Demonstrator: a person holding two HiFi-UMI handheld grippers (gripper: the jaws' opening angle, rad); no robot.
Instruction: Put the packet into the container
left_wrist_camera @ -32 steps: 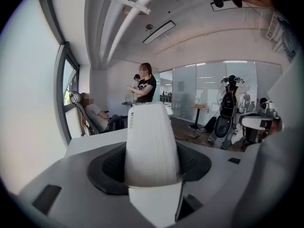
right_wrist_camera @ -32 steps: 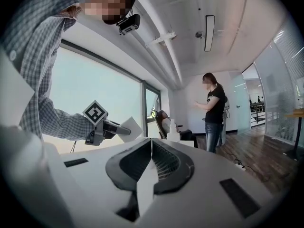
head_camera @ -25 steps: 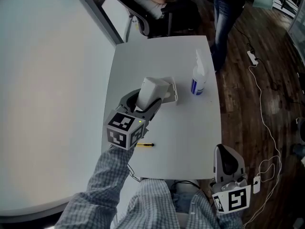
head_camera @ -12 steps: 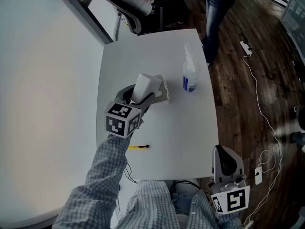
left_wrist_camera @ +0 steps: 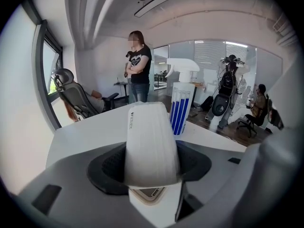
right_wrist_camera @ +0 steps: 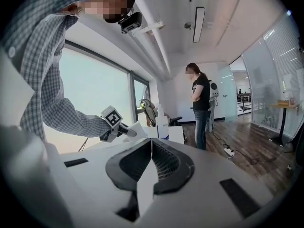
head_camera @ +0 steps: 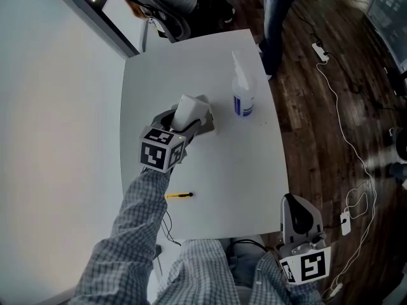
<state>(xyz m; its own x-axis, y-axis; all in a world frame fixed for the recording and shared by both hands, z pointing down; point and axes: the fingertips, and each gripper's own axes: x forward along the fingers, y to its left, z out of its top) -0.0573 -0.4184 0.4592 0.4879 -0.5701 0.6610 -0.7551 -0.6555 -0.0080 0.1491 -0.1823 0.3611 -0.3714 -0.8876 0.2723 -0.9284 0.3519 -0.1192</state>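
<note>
- Head view: our left gripper (head_camera: 186,124) holds the white packet (head_camera: 188,110) at the container (head_camera: 207,124), toward the table's (head_camera: 210,170) left edge; our right gripper (head_camera: 299,216) sits by the near right corner.
- Left gripper view: jaws clamp the packet (left_wrist_camera: 149,141).
- Right gripper view: jaws together, empty.

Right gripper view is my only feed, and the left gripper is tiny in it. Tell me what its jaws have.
Observer: The left gripper has its jaws closed on a white packet, which sticks out well past them.
Operator: Locate the container.
Observer: In the head view the container sits on the table, just right of the packet and partly hidden by it. I cannot tell whether the packet is inside.
Operator: Name anything lying nearer the person.
Observer: A yellow pen lies on the table, between the left gripper and the near edge.
</note>
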